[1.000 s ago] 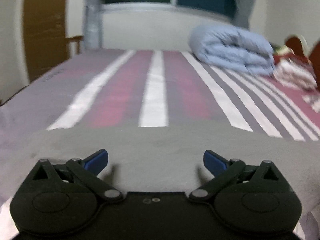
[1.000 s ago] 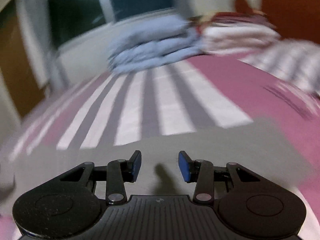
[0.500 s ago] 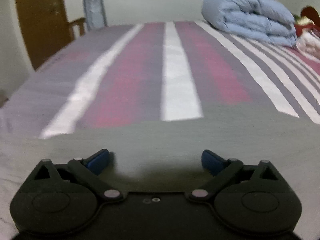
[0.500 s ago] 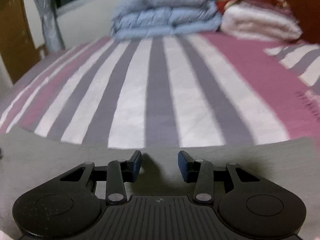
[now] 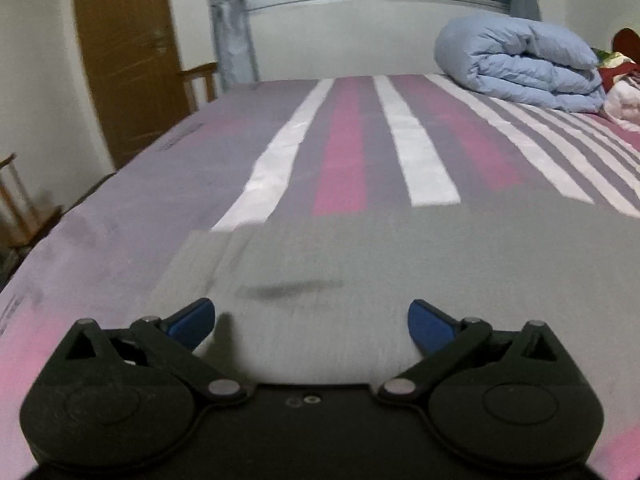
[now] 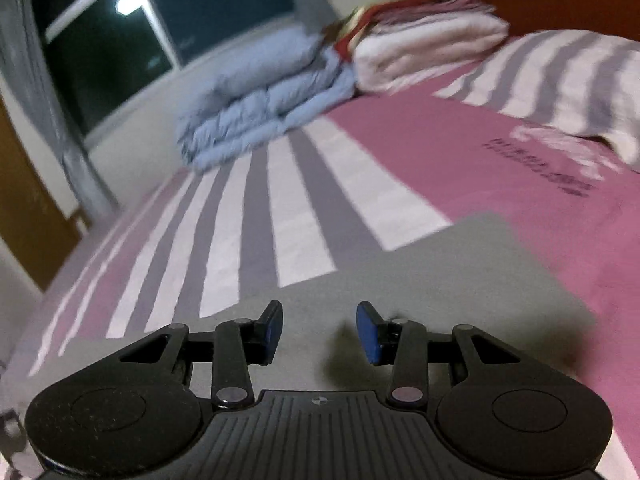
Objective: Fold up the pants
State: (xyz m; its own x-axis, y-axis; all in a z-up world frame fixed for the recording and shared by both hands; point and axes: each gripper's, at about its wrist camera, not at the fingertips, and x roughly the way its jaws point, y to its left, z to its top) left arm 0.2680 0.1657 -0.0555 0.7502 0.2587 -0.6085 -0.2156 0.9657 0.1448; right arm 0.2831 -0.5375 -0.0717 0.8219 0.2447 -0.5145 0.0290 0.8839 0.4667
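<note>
Grey pants (image 5: 360, 264) lie flat on the striped bed, filling the near part of the left wrist view; a dark smudge or crease shows on them ahead of the fingers. My left gripper (image 5: 311, 322) is wide open just above the grey cloth, holding nothing. In the right wrist view the pants (image 6: 432, 280) show a straight far edge and a right corner. My right gripper (image 6: 319, 326) is open, narrower than the left, above the cloth and empty.
The bed sheet (image 5: 344, 152) has pink, grey and white stripes. A rolled blue duvet (image 5: 520, 68) lies at the far right; it also shows in the right wrist view (image 6: 264, 108) beside folded pink blankets (image 6: 424, 48) and a striped pillow (image 6: 560, 76). A wooden door (image 5: 124, 64) stands left.
Both cameras have tilted and shifted over the pants; the left view now shows more of the cloth's left edge, the right view its right corner. Both grippers stayed open and empty.
</note>
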